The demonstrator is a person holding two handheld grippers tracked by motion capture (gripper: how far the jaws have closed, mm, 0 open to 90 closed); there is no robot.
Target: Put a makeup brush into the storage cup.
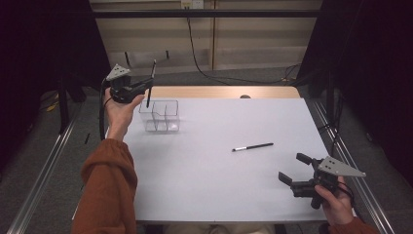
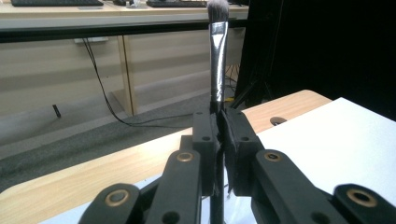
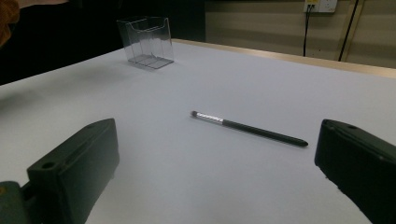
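Observation:
My left gripper is held up over the table's far left corner, shut on a black makeup brush that stands upright, bristles up. In the left gripper view the jaws pinch the brush's handle, and its silver ferrule rises above them. Just below and to the right of that brush stands a clear plastic organizer with compartments. A second black brush lies flat on the white table. My right gripper hovers open near the front right corner, with that brush lying ahead of its jaws.
The white table top has a wooden strip along its far edge with a dark grommet hole. Metal rails run along both sides of the table. The clear organizer also appears far off in the right gripper view.

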